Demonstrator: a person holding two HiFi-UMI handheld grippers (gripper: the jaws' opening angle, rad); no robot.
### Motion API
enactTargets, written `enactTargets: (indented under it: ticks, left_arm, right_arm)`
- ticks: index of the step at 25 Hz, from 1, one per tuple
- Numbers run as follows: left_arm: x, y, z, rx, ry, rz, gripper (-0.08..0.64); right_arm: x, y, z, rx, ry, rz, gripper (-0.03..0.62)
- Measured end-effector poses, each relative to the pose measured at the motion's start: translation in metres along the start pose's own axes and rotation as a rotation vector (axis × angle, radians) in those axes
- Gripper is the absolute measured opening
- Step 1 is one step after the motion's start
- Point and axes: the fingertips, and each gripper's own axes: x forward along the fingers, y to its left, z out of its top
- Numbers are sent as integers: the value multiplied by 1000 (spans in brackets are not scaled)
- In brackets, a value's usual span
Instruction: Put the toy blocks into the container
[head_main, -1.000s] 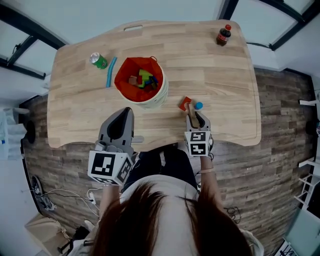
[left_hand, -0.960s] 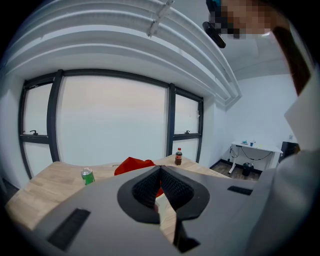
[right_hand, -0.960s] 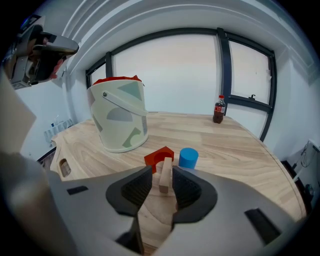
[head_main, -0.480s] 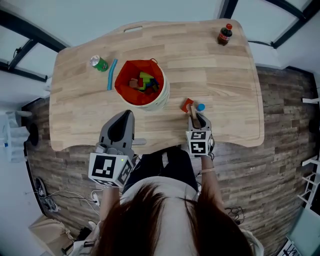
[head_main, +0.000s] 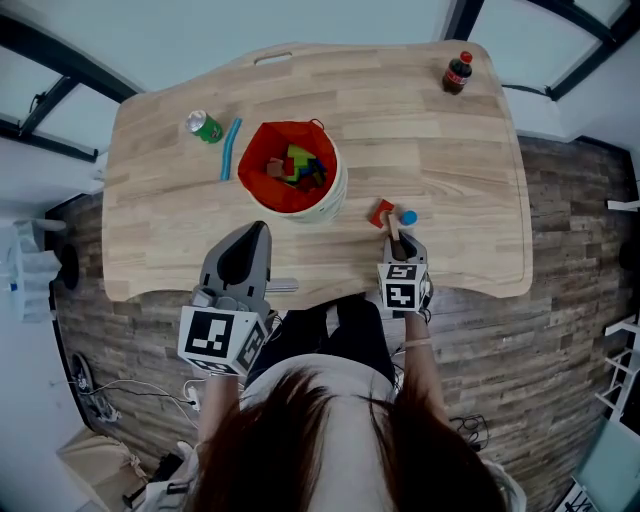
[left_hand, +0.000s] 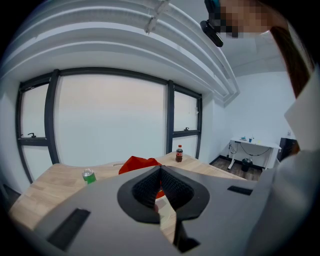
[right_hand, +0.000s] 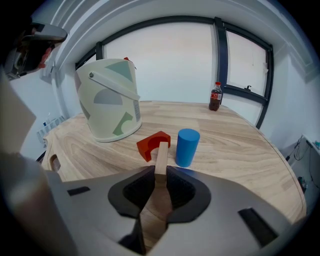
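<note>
- Your container (head_main: 335, 200) sits mid-worktop (head_main: 450, 150), blocks (head_main: 295, 168) inside.
- Can (head_main: 204, 126) at its 10 o'clock; bottle (head_main: 457, 73) at 2.
- Arch block (head_main: 381, 212), cylinder (head_main: 408, 216) side by side at 4; plank block (right_hand: 161, 150) at the arch's 6.

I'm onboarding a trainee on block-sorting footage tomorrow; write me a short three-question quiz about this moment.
1. True or false: the blue cylinder block stands upright on the wooden table, outside the pale red-lined bucket.
2. What is between the right gripper's jaws? A) the blue cylinder block B) a pale wooden plank block C) nothing
3. Fill in: the left gripper's jaws are ____.
Key: 1 true. 2 B; those jaws have just been closing and now clamp the plank. 3 shut, with nothing between them.
</note>
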Motion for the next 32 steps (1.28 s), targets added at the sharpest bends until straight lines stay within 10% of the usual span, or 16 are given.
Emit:
enactTargets:
  ticks: [32]
  left_arm:
    - [-29,29,21,-30,-88,-11,9]
  right_arm:
    - [-43,8,50,24,-103,-76,81]
